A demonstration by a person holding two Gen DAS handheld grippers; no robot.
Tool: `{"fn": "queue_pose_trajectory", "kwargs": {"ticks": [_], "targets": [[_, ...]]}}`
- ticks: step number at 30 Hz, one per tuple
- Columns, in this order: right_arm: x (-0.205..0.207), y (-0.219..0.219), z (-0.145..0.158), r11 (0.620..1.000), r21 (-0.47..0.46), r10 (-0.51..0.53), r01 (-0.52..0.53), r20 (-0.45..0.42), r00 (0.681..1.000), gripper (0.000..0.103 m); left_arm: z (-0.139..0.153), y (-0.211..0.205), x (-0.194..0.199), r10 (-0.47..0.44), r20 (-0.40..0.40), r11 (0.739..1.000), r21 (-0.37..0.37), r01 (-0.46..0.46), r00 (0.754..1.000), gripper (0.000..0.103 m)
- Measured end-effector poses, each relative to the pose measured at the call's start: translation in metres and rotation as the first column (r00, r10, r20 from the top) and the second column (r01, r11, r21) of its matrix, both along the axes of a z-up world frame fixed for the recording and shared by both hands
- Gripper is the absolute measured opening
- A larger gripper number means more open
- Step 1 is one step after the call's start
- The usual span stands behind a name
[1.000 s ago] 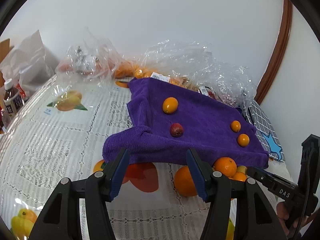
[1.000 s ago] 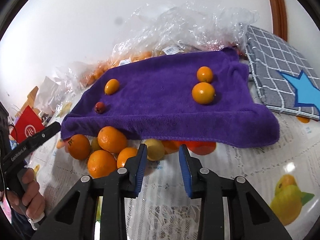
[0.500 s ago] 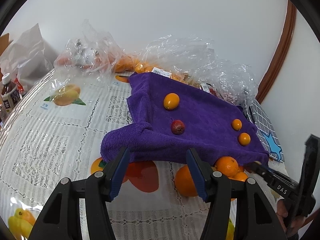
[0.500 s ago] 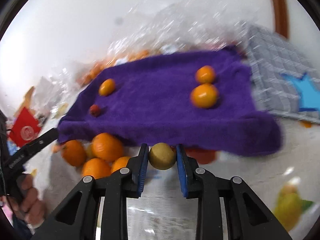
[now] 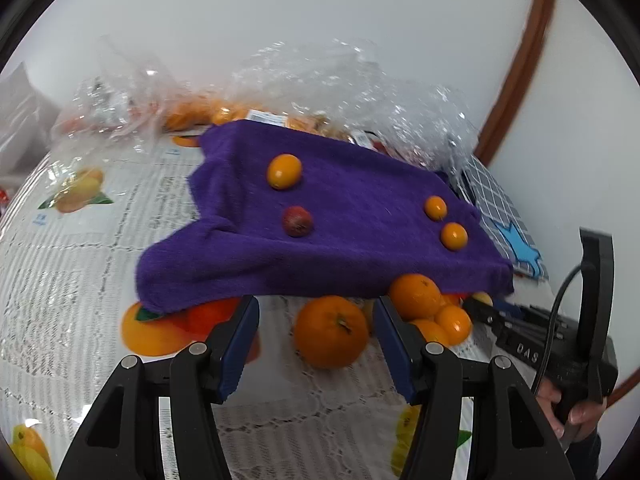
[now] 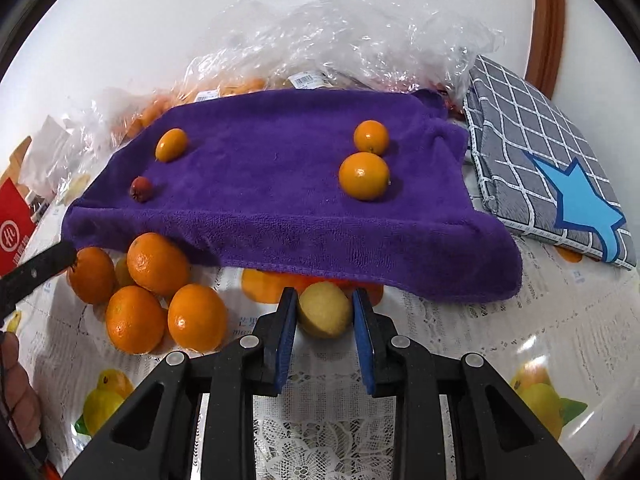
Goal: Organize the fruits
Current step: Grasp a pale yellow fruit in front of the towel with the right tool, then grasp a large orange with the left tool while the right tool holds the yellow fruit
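A purple towel (image 6: 280, 184) lies raised over something, with three small oranges (image 6: 364, 176) and a small red fruit (image 6: 141, 189) on top. Several oranges (image 6: 158, 264) lie on the table by its front left edge. My right gripper (image 6: 325, 312) is shut on a yellow-green round fruit (image 6: 324, 310) just in front of the towel edge. My left gripper (image 5: 316, 320) is open, and an orange (image 5: 331, 331) lies on the table just beyond its fingertips, below the towel (image 5: 340, 220). The right gripper's body (image 5: 552, 352) shows at the right of the left wrist view.
Clear plastic bags (image 6: 340, 40) with more fruit stand behind the towel against the wall. A grey checked pad with a blue star (image 6: 552, 168) lies to the right. A lace tablecloth with fruit prints (image 6: 120, 400) covers the table. A red packet (image 6: 12, 220) is at far left.
My right gripper moved forward and closed on the yellow-green fruit. My left gripper moved closer to the towel and the orange in front of it, staying open.
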State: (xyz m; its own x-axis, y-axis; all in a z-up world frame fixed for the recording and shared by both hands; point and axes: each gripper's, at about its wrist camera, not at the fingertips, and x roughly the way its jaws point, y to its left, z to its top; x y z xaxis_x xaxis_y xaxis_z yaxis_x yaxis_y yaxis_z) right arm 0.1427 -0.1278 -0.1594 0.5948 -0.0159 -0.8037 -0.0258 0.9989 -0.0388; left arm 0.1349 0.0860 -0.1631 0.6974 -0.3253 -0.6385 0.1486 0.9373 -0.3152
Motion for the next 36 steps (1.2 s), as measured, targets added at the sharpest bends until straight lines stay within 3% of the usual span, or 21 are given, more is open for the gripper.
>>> {"fn": "queue_pose_trajectory", "kwargs": {"ticks": [13,17,21,36], "targets": [[-0.002,-0.001,0.001,1.000,0.005,0.000,-0.001,0.010,1.000,0.028,-0.012,-0.019,0.013,-0.067,-0.099,0.995,0.061,0.073,0.993,0.057],[-0.002,-0.001,0.001,1.000,0.004,0.007,-0.007,0.008,1.000,0.028,-0.012,-0.020,0.013,-0.066,-0.094,0.995,0.065,0.072,0.993,0.053],[-0.002,-0.001,0.001,1.000,0.005,0.008,-0.008,0.012,1.000,0.028,-0.012,-0.016,0.014,-0.061,-0.096,0.997,0.035,0.064,0.994,0.041],[-0.006,-0.003,0.004,0.999,0.031,0.007,-0.008,0.038,0.999,0.028,-0.006,-0.013,0.006,-0.043,-0.046,0.999,0.018,0.044,0.998,0.040]]}}
